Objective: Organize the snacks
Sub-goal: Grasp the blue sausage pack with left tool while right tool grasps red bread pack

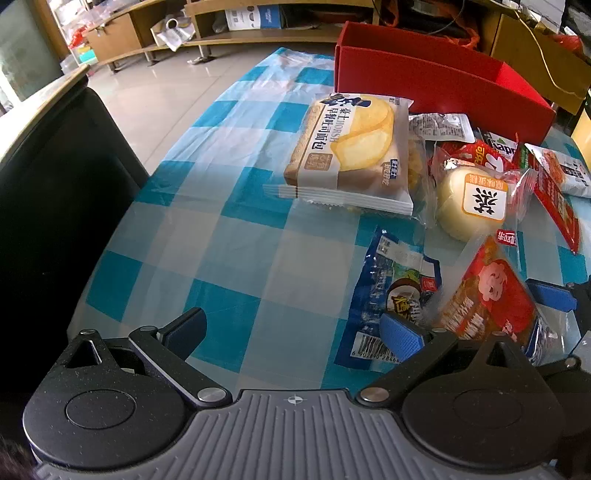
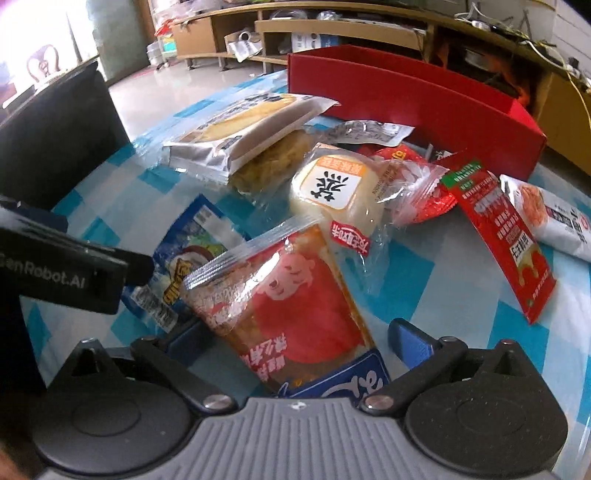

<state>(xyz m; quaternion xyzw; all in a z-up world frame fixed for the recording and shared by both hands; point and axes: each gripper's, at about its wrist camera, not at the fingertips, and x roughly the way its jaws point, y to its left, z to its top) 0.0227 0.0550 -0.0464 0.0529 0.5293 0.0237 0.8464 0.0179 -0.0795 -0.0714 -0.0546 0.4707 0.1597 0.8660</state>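
Two spread fingers of the right gripper (image 2: 299, 339) flank a red-printed bread packet (image 2: 295, 302) lying on the blue-checked desk (image 2: 424, 280); whether they touch it is unclear. Its clear wrapper shows a cartoon face. Alongside, the left gripper (image 1: 291, 332) hangs open over bare cloth, near a blue coconut packet (image 1: 391, 295).

A pale, glossy tiled floor (image 1: 155, 99) reflects daylight. Low wooden shelving (image 1: 258, 33) lines the far wall, cluttered with boxes. A dark chair back (image 2: 55, 136) stands beside the blue-checked worktop (image 1: 221, 229).
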